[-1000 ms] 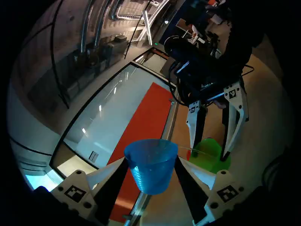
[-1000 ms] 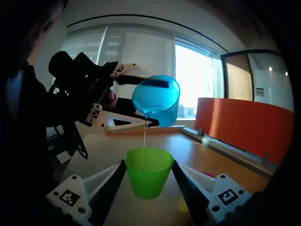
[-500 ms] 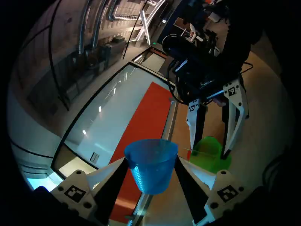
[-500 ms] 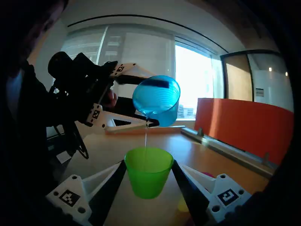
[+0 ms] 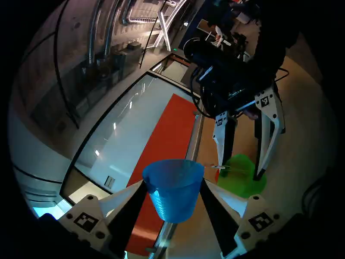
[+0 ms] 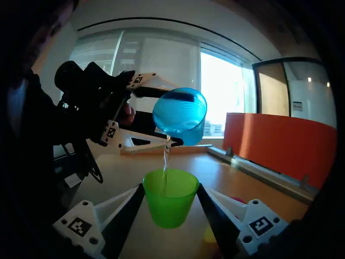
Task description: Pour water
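My left gripper [image 5: 174,194] is shut on a translucent blue cup [image 5: 173,188]. In the right gripper view that blue cup [image 6: 180,115] hangs tipped on its side, mouth toward the camera, held by the left gripper [image 6: 169,115]. A thin stream of water [image 6: 164,162] falls from its rim into a green cup [image 6: 170,196]. My right gripper [image 6: 169,203] is shut on the green cup, which stands upright over the wooden table [image 6: 129,170]. In the left gripper view the green cup [image 5: 241,175] sits between the right gripper's white fingers [image 5: 224,140].
An orange partition [image 6: 280,144] with a metal rail runs along the table's right side. A person [image 6: 30,112] in dark clothes stands at the left. Small pink and yellow things [image 6: 209,235] lie under my right gripper. Bright windows are behind.
The blue cup has tipped a little further and the stream now wavers. Both cups otherwise hold their places.
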Available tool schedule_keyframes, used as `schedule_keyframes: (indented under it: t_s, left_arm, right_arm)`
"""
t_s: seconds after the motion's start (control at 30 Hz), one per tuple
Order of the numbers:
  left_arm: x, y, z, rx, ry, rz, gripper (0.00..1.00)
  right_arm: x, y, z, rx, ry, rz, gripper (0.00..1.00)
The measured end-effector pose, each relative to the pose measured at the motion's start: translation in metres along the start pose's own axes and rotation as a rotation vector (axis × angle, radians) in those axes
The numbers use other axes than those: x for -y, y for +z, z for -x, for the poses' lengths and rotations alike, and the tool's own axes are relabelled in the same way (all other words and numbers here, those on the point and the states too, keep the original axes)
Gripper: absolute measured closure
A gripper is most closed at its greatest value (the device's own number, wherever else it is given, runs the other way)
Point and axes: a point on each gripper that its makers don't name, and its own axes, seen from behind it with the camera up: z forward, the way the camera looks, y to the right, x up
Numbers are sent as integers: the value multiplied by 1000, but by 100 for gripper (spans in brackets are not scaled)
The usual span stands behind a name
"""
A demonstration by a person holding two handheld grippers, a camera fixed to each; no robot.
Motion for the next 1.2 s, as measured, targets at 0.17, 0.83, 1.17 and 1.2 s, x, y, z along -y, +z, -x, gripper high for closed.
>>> schedule_keyframes:
  t_s: [0.17, 0.83, 1.17, 1.2]
  left_arm:
    - [1, 0, 0, 1, 7, -1, 16]
    - [1, -2, -3, -2, 22, -3, 16]
    - [1, -1, -1, -1, 31, -3, 16]
    - [1, -1, -1, -1, 33, -3, 16]
  right_arm:
    - [0, -1, 1, 0, -1, 0, 9]
    - [2, -2, 0, -1, -10, -9, 9]
    - [1, -3, 0, -5, -11, -5, 10]
    - [1, -3, 0, -5, -12, -4, 10]
